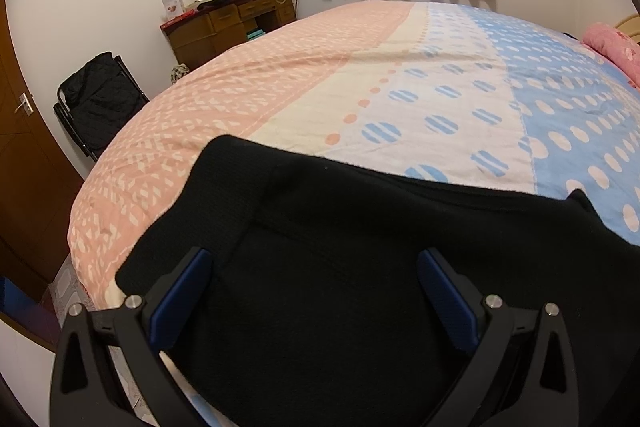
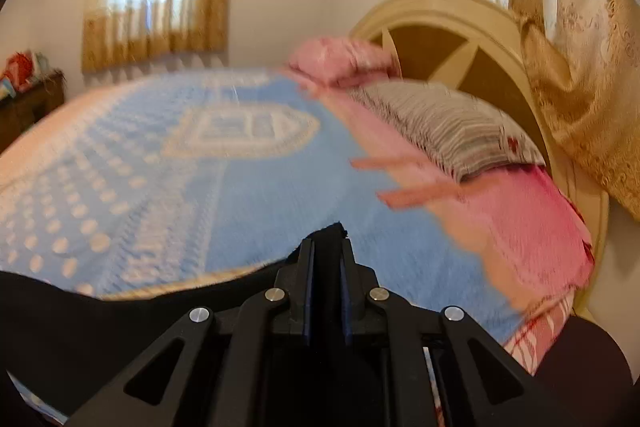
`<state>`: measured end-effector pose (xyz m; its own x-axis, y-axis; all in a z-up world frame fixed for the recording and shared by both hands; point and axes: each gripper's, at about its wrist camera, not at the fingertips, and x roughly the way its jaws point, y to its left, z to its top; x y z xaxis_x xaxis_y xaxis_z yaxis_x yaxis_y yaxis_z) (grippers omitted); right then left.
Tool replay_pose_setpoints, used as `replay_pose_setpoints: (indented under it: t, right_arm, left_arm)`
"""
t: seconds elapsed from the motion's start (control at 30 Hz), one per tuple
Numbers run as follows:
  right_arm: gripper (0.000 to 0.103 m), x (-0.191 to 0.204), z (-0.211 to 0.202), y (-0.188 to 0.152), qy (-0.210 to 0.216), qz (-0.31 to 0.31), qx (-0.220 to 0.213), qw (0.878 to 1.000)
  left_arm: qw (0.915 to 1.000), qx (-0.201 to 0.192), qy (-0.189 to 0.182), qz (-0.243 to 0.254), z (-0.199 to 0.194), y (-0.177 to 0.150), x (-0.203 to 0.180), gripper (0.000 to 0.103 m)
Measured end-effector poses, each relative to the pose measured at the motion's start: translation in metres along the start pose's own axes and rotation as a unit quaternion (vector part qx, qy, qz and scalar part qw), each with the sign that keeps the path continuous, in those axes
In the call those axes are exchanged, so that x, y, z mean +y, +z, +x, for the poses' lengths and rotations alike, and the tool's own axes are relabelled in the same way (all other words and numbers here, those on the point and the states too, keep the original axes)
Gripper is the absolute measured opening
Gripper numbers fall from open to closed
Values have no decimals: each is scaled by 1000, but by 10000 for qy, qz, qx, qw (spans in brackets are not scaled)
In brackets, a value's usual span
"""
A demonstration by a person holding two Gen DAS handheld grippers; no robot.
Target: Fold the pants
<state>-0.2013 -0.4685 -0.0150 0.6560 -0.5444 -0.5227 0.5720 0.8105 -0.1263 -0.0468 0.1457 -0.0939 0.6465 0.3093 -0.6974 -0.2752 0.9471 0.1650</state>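
Observation:
Black pants (image 1: 340, 227) lie on the near edge of a bed covered by a pink, white and blue dotted bedspread (image 1: 320, 75). My left gripper (image 1: 316, 259) hovers just over them, open, its blue pads (image 1: 184, 295) spread wide with only cloth below. In the blurred right wrist view my right gripper (image 2: 327, 247) is shut on a corner of the pants, and a black tip of cloth (image 2: 332, 229) sticks out past the fingertips. The rest of the pants (image 2: 120, 315) trails off to the left over the blue bedspread (image 2: 200, 195).
A cluttered wooden desk (image 1: 228, 23) and a black folding chair (image 1: 100, 99) stand beyond the bed's left side, next to a brown door (image 1: 24, 131). A striped pillow (image 2: 440, 131), pink bedding (image 2: 520, 219) and a cream headboard (image 2: 460, 39) are at the right.

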Motion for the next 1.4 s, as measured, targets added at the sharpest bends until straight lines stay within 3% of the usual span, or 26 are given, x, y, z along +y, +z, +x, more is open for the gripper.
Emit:
replay_pose_setpoints:
  t: [0.17, 0.27, 0.43, 0.53, 0.67, 0.73, 0.9, 0.97, 1.03, 1.1, 1.2, 1.27, 1.3, 1.37, 1.4]
  right_arm:
    - [11, 2, 19, -5, -250, -85, 400, 9989]
    - [11, -12, 33, -20, -170, 294, 608, 9976]
    - [11, -18, 9, -17, 20, 633, 92, 9979]
    - [11, -12, 2, -5, -218, 430, -194, 9986]
    - [11, -24, 31, 1, -337, 684, 159, 9970]
    - [11, -30, 37, -2, -146, 879, 260, 9957]
    - [12, -30, 15, 4, 181, 731, 10, 9972]
    - [24, -31, 12, 5, 351, 738, 169, 9965]
    - [54, -30, 14, 2, 490, 684, 308, 9960]
    - [59, -25, 20, -4, 398, 482, 394, 9973]
    - [59, -23, 40, -13, 261, 441, 787, 9956]
    - [52, -24, 54, -19, 214, 483, 1099, 9925]
    - [29, -24, 60, -22, 242, 456, 1217, 9912]
    - [19, -23, 58, -25, 218, 377, 1154, 9924]
    - [7, -21, 51, -25, 109, 289, 980, 9947]
  left_arm:
    - [10000, 25, 13, -20, 0, 1, 0, 103]
    - [10000, 9, 21, -10, 0, 1, 0, 103]
    - [10000, 4, 7, 24, -1, 1, 1, 103]
    - [10000, 0, 20, 20, -1, 1, 2, 103]
    - [10000, -15, 52, -3, -1, 2, 1, 103]
    - [10000, -11, 49, -1, -1, 2, 1, 103]
    - [10000, -8, 59, 12, 0, 2, 0, 103]
    - [10000, -10, 69, 12, 0, 2, -2, 103]
    - [10000, -14, 74, 12, 0, 2, -3, 103]
    - [10000, -21, 78, 8, 0, 2, -3, 103]
    - [10000, -31, 80, 17, 0, 1, -4, 103]
    - [10000, -21, 74, 15, 1, 1, -4, 103]
    - [10000, -16, 70, 23, 1, 1, -4, 103]
    - [10000, -9, 62, 24, 1, 1, -4, 103]
    - [10000, -8, 63, 25, 1, 1, -4, 103]
